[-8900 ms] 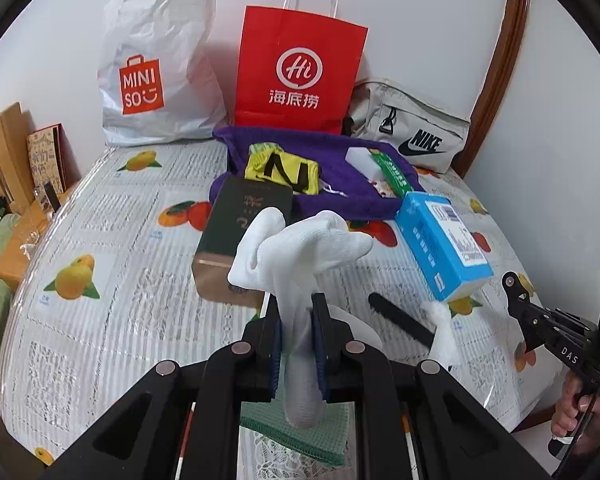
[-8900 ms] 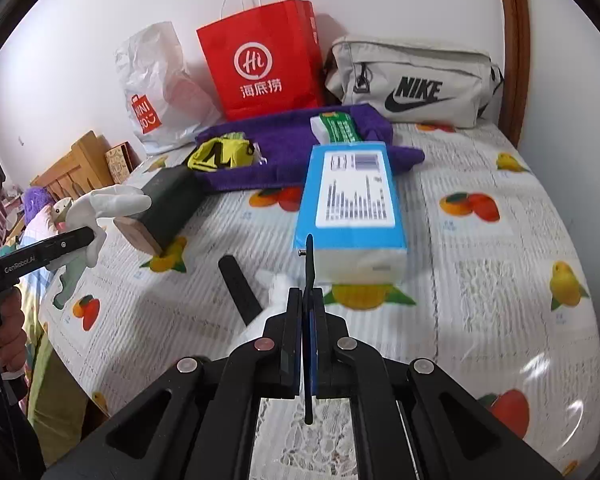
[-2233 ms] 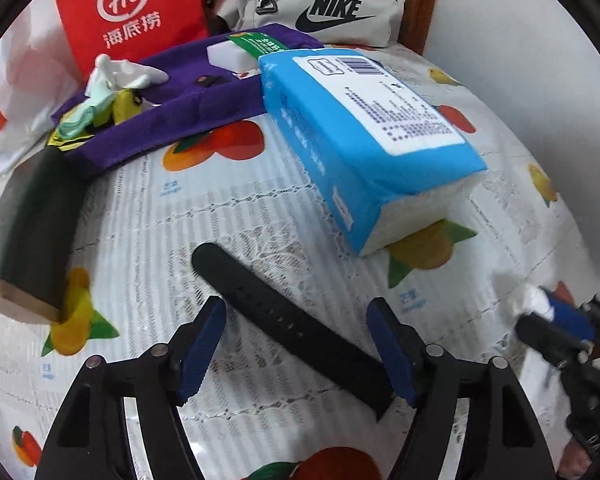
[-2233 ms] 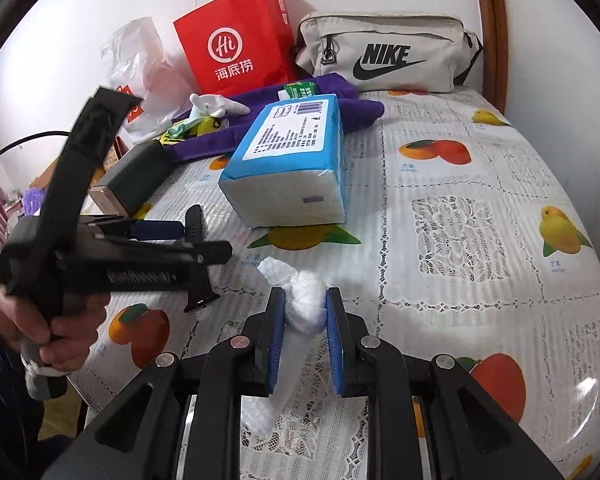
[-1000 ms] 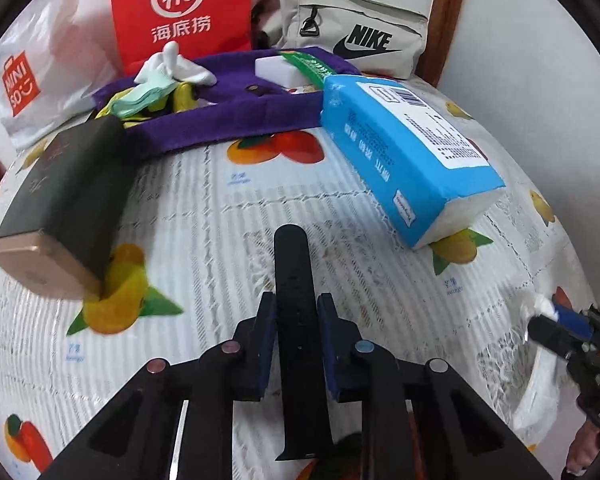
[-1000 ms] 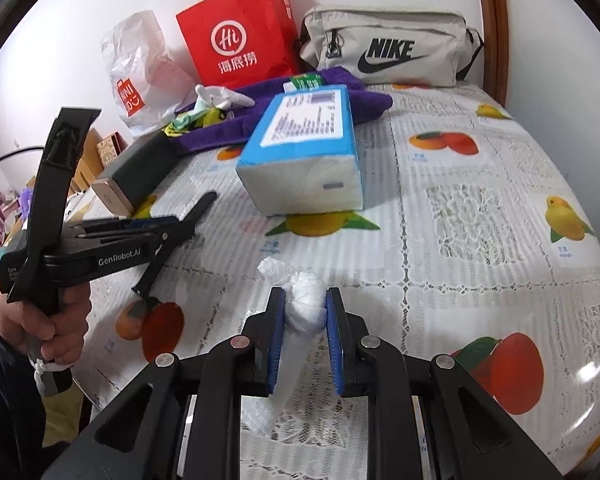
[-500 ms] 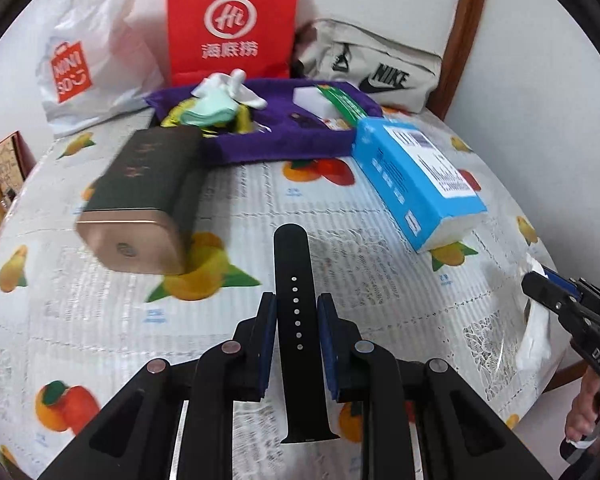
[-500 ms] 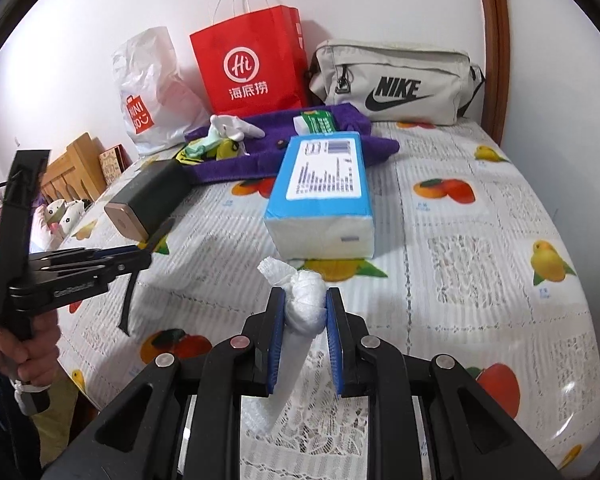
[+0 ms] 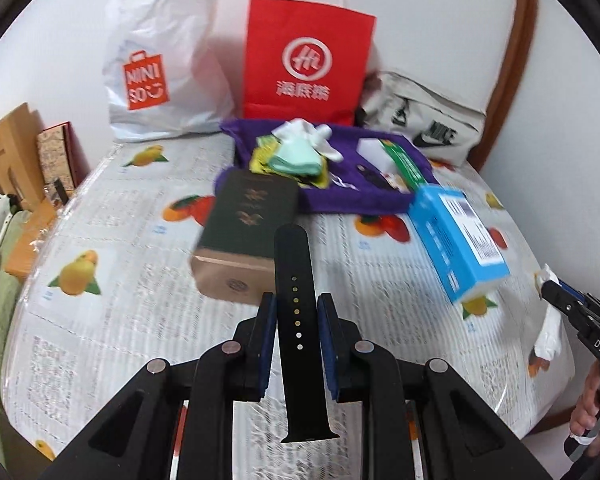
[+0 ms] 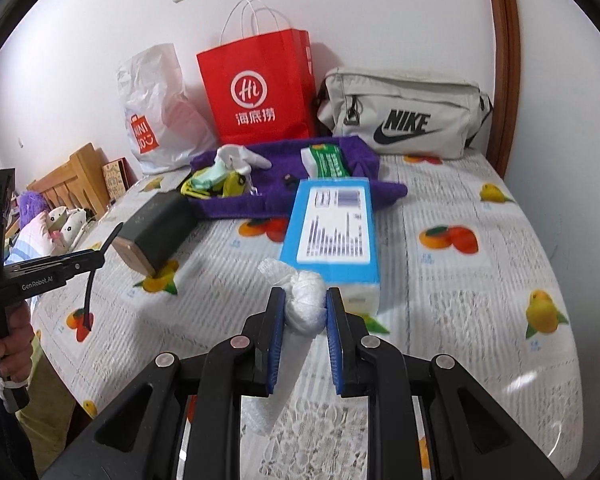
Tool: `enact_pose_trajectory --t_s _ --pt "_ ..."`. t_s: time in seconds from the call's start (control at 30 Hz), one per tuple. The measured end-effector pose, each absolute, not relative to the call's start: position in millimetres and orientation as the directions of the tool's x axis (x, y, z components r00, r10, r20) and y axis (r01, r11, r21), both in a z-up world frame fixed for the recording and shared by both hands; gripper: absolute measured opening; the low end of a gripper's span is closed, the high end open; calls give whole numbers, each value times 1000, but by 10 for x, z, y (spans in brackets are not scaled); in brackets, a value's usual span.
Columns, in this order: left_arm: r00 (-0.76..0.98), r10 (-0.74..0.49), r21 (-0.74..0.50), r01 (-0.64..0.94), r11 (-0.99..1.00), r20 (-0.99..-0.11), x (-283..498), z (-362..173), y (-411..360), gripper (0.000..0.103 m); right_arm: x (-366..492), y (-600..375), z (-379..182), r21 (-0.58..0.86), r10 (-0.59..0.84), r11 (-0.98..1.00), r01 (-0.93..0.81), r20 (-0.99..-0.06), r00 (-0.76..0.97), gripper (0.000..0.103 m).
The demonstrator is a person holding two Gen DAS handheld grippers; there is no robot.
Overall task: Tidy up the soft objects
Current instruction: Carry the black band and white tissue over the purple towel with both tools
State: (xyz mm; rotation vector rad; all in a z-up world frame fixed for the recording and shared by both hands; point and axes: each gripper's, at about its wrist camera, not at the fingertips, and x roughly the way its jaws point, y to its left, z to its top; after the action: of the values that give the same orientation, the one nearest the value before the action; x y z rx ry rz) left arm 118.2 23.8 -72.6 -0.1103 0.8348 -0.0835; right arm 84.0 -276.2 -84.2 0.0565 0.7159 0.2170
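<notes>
My left gripper (image 9: 296,312) is shut on a black watch strap (image 9: 296,300) and holds it above the table; the strap (image 10: 89,292) hangs from that gripper (image 10: 100,258) in the right wrist view. My right gripper (image 10: 305,304) is shut on a knotted white plastic bag (image 10: 304,304), also seen at the right edge of the left wrist view (image 9: 550,328). A purple cloth (image 9: 360,192) at the back holds a white sock (image 9: 308,136), a mint cloth (image 9: 300,158), a yellow item and a green-white box (image 9: 400,162).
A dark green box (image 9: 248,232) and a blue tissue pack (image 9: 456,236) lie on the fruit-print tablecloth (image 9: 120,288). A Miniso bag (image 9: 160,68), a red paper bag (image 9: 306,60) and a Nike bag (image 9: 424,124) stand against the wall. Wooden furniture (image 9: 4,156) is at the left.
My left gripper has lifted and drawn back with the strap, so the view is higher and wider. My right gripper has risen slightly with the white bag still held.
</notes>
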Motion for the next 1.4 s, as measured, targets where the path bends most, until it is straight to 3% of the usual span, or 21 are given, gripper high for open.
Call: enact_pose_trajectory --t_s 0.57,1.4 --pt "705 -109 -145 10 989 -700 1688 -374 353 20 1481 -2649 -604 136 253 967 -217 -632 732 20" --pt "689 -138 -179 12 984 -712 2521 -361 419 20 2422 -2503 -562 139 260 965 -223 -639 724 20"
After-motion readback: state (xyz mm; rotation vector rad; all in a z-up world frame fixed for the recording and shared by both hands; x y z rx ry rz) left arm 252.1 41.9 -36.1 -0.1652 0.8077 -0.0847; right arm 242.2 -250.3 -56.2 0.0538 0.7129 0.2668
